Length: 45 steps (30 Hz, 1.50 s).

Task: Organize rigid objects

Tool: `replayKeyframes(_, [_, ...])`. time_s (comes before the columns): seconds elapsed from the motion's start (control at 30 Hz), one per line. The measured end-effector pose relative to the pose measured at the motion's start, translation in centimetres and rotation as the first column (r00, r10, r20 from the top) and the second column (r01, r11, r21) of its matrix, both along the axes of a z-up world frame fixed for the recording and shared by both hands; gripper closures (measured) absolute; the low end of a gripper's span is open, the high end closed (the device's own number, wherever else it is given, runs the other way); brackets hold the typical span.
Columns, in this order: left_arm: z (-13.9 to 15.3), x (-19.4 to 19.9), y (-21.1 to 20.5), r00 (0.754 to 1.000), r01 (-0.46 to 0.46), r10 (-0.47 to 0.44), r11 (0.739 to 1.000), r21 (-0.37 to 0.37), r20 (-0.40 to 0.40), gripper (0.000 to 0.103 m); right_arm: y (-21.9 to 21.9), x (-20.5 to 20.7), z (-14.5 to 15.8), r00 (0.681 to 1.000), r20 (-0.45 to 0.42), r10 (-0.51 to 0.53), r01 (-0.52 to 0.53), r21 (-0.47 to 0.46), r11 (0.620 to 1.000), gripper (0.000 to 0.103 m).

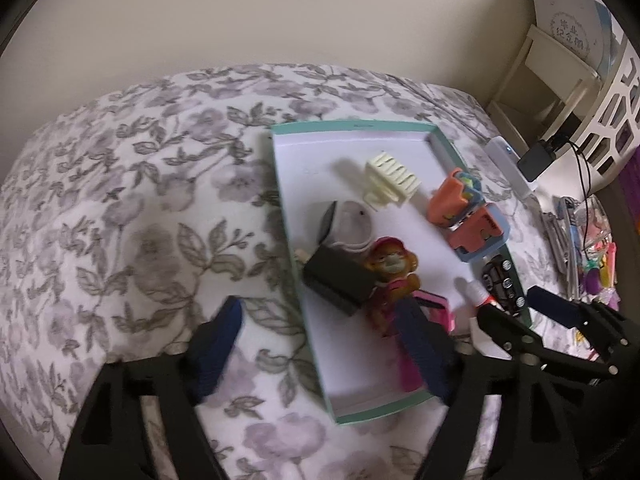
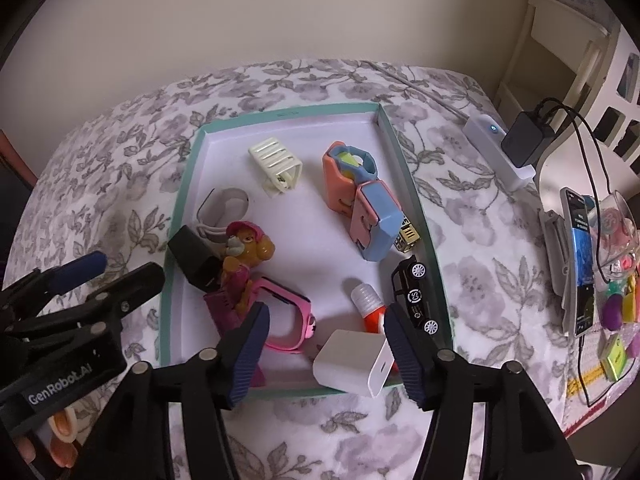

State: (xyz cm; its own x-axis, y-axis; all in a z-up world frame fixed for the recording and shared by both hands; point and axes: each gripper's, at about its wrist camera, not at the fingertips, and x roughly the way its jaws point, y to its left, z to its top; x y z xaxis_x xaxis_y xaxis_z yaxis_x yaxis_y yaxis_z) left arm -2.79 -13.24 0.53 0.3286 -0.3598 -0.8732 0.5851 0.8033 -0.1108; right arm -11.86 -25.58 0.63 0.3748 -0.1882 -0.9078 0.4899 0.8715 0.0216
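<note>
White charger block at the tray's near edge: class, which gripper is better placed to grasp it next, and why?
Right. The right gripper is open with the white charger block between its fingers, while the left gripper is open over the teal tray's left edge, away from it.

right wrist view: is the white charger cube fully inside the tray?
No. The white charger cube sits tilted on the near rim of the teal tray, between the open fingers of the right hand-held gripper.
</note>
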Motion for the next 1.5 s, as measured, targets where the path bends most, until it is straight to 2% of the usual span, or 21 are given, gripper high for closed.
replayKeyframes(0.3, [0.7, -0.5, 2.4, 0.997, -0.052, 0.051, 0.999, 0.004, 0.054, 0.009, 0.3, -1.0, 0.3, 1.0, 0.02, -0.011, 0.011, 0.001, 1.0, 0.019])
replayKeyframes(0.4, [0.6, -0.5, 3.0, 0.996, -0.064, 0.064, 0.998, 0.006, 0.058, 0.008, 0.4, -1.2, 0.4, 1.0, 0.024, -0.011, 0.011, -0.001, 1.0, 0.016])
replayKeyframes(0.63, [0.5, -1.2, 3.3, 0.998, -0.043, 0.042, 0.999, 0.01, 0.053, 0.008, 0.8, -1.5, 0.8, 0.999, 0.035, -0.011, 0.011, -0.012, 1.0, 0.005])
replayKeyframes(0.87, [0.5, -1.8, 3.2, 0.999, -0.023, 0.022, 0.999, 0.022, 0.048, 0.008, 1.0, -1.9, 0.8, 1.0, 0.027, -0.012, 0.013, -0.026, 1.0, 0.004])
replayKeyframes(1.13, [1.0, -2.2, 3.8, 0.997, -0.041, 0.04, 0.999, 0.015, 0.061, 0.008, 1.6, -2.3, 1.2, 0.999, 0.032, -0.007, 0.009, -0.047, 0.999, 0.004])
replayKeyframes(1.5, [1.2, -2.7, 4.6, 0.993, -0.083, 0.078, 0.995, 0.056, 0.085, 0.008, 2.4, -2.8, 2.0, 0.999, 0.05, 0.004, 0.0, -0.074, 0.997, 0.004])
